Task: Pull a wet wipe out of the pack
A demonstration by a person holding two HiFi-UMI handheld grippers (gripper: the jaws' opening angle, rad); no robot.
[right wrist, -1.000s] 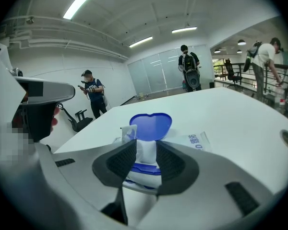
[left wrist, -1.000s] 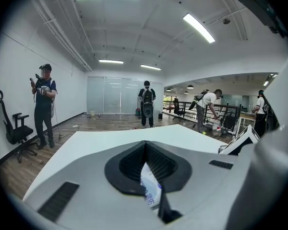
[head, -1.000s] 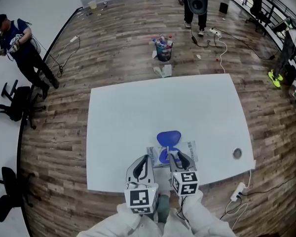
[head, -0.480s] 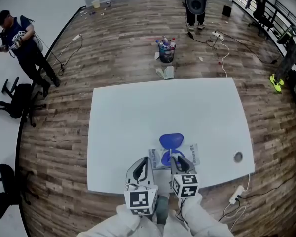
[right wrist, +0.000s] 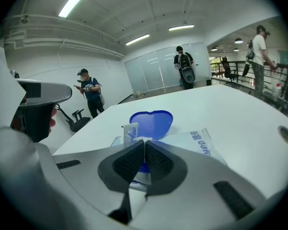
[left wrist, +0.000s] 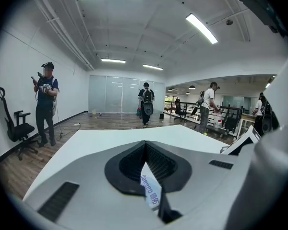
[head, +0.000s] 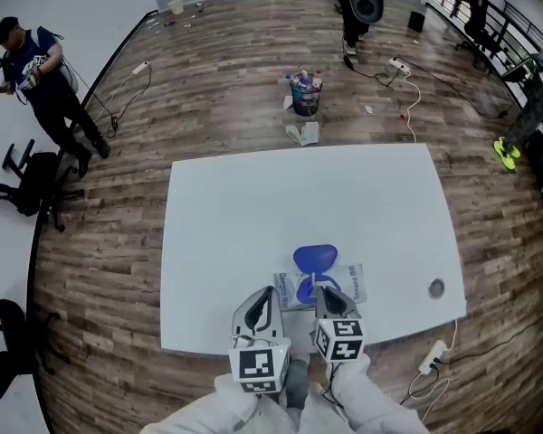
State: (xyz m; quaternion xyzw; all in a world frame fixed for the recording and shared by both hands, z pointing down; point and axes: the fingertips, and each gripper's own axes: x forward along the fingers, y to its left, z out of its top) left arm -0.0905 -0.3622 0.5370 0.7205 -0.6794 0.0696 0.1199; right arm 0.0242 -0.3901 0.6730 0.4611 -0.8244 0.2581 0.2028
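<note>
- wet wipe [right wrist: 130,130] is poking up as a small white tab from the opening of the pack [head: 351,279], right in front of the blue lid [head: 314,259], which is lying flipped open away from the person
- pack is lying flat on the near part of the white counter [head: 253,206], close to the near edge, printed side up
- right gripper [head: 323,289] is sitting over the opening; its jaws have just been closing from wide apart and are now pressing together on the wipe, with the tab sticking out just past the tips in the right gripper view
- left gripper [head: 270,293] is pinching the pack's near-left edge; the left gripper view is showing the printed film clamped between the closed jaws, so the pack is looking pinned
- judgement: the grab is done and the pull is not yet started; next is drawing the right gripper up and away while the left one is anchoring; risk is the thin tab slipping or tearing
- further out: a round grommet [head: 435,287] on the counter's right; a bucket [head: 300,93] on the wood floor beyond; a person [head: 38,80] standing far left
</note>
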